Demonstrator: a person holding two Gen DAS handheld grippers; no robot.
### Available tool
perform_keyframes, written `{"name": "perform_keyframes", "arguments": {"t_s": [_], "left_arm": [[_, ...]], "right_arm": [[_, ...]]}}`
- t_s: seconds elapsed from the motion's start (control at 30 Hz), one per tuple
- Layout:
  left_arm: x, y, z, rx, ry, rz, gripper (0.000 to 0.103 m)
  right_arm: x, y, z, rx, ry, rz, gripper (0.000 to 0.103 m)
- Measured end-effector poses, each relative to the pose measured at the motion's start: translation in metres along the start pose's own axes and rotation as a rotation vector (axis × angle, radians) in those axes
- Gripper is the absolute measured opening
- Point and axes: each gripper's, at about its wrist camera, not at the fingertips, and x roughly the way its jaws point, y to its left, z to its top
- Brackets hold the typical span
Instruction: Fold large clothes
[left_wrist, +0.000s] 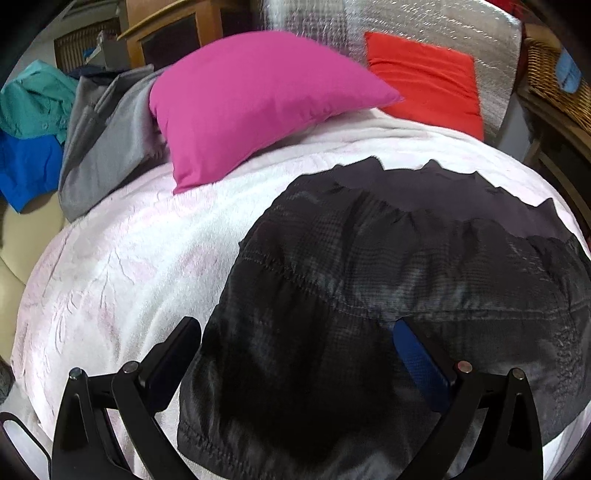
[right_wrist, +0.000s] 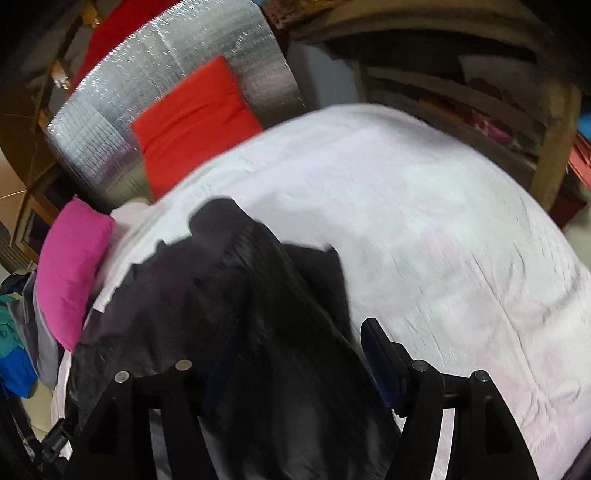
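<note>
In the left wrist view, the left claw (left_wrist: 295, 339) hangs spread wide over a dark grey-black checked garment (left_wrist: 388, 277) lying flat on a bed covered by a white, faintly pink-patterned fleece blanket (left_wrist: 122, 266). Neither finger (left_wrist: 421, 354) presses the cloth; the garment fills the gap between them and spreads toward the bed's right edge. A magenta square pillow (left_wrist: 251, 103) lies at the far end of the bed, an orange-red cushion (left_wrist: 424, 81) beside it against a silver quilted foil panel (left_wrist: 424, 29). A heap of grey, teal and blue clothes (left_wrist: 74, 129) sits by the far left corner.

In the right wrist view, blurred, the right claw (right_wrist: 280, 354) stands spread, the same dark garment bunched and raised between its fingers, draped across the left one. Whether the cloth is pinched I cannot tell. White blanket lies bare toward the right edge.
</note>
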Motion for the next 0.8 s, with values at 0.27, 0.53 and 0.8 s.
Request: {"name": "perform_keyframes", "arguments": {"t_s": [0.27, 0.53, 0.8], "left_arm": [[-0.020, -0.012, -0.006, 0.073, -0.082, -0.001, 0.103], [-0.034, -0.019, -0.019, 0.144, -0.126, 0.036, 0.103], [-0.065, -0.022, -0.035, 0.169, -0.185, -0.019, 0.103]], "right_arm": [[-0.013, 0.010, -0.018, -0.094, -0.085, -0.054, 0.026], [-0.025, 0.010, -0.029, -0.077, -0.118, -0.082, 0.036], [-0.097, 0.031, -0.070, -0.134, -0.349, 0.061, 0.073]]}}
